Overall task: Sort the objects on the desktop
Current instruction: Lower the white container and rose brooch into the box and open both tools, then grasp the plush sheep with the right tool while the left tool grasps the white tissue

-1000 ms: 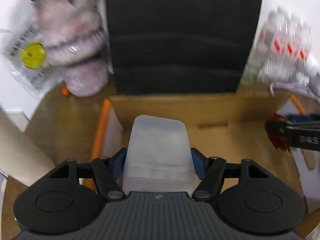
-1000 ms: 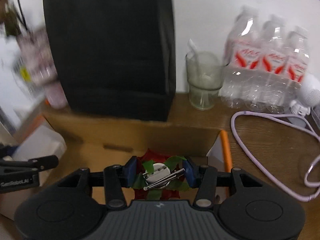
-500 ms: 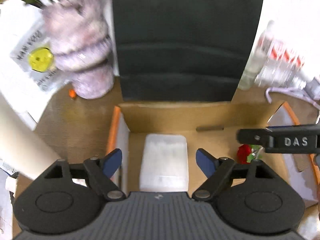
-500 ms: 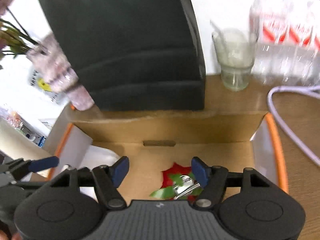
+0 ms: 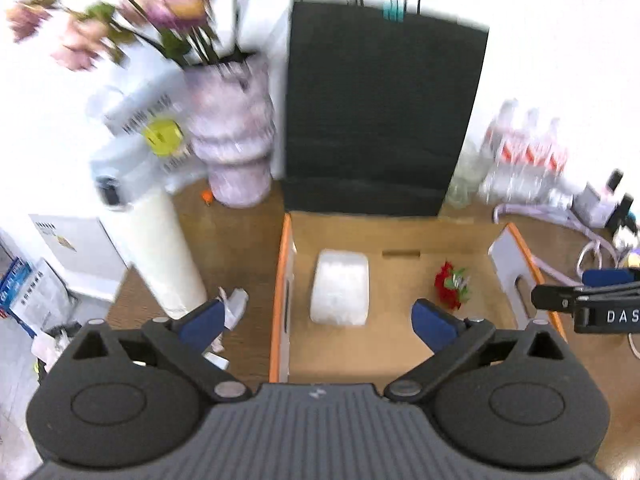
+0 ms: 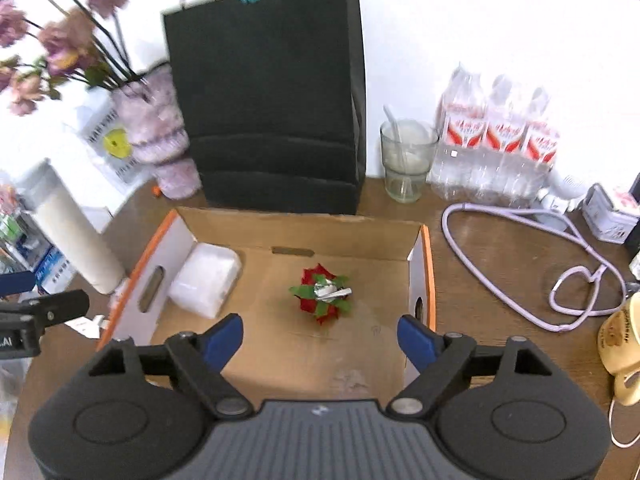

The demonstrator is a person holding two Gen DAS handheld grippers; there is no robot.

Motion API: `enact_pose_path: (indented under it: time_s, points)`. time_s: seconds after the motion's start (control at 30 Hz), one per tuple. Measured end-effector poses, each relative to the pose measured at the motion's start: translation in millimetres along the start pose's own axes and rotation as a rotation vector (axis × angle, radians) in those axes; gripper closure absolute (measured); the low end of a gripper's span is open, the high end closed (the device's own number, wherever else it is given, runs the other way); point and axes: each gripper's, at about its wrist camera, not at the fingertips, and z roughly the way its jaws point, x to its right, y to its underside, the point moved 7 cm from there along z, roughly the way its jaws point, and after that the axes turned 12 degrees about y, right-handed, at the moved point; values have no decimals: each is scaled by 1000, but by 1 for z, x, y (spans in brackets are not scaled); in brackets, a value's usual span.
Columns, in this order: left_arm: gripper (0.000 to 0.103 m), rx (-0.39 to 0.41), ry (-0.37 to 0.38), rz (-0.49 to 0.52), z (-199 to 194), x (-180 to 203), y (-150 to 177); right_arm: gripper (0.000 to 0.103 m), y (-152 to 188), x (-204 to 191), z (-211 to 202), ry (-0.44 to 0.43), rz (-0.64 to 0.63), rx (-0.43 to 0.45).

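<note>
Both tools hang above the cardboard box (image 6: 224, 216), and neither is carrying anything. The left tool (image 5: 316, 320) has its jaws opening wide, with only air between the blue pads; the white plastic container (image 5: 340, 288) lies on the box floor ahead of and below it, close to the box's left wall, its long axis running straight away from the tool. The right tool (image 6: 320, 336) is opening too, with nothing gripped; the red and green flower clip (image 6: 323, 294) sits on the box floor just ahead of its fingertips and a shade left of centre, its silver clip lying crosswise to the tool's line.

So two items are in the box, well apart from each other, the container off to the left of the right tool and the clip to its front. By my reading this drop-off is finished and the next pick has to come from outside the box.

That's where the geometry matters. The loose things on the counter (image 6: 500, 280) lie to the right of the right tool: a purple cable (image 6: 520, 240) looped beside the box's right wall, a yellow mug (image 6: 620, 340) further right and nearer, a small tin (image 6: 608, 216) beyond. The right hand is plainly the nearer one for any of those. The left tool has only a crumpled white scrap (image 5: 236, 308) just past its left finger, outside the box
</note>
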Motion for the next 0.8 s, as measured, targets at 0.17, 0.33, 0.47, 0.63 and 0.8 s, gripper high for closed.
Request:
enact_pose_path:
  time_s: [0.17, 0.33, 0.47, 0.63, 0.8]
  points:
    - [0, 331, 22, 68, -65, 13, 33, 14, 26, -4, -56, -51, 49, 252]
    - [0, 410, 148, 0, -94, 21, 99, 12, 91, -23, -94, -123, 41, 385]
    - [0, 429, 163, -15, -107, 16, 151, 8, 146, -34, -111, -145, 43, 408]
    - [0, 364, 200, 1, -105, 4, 218, 4, 220, -27, -114, -150, 141, 398]
    - [0, 273, 209, -24, -92, 4, 269, 4, 286, -24, -91, -103, 138, 298]
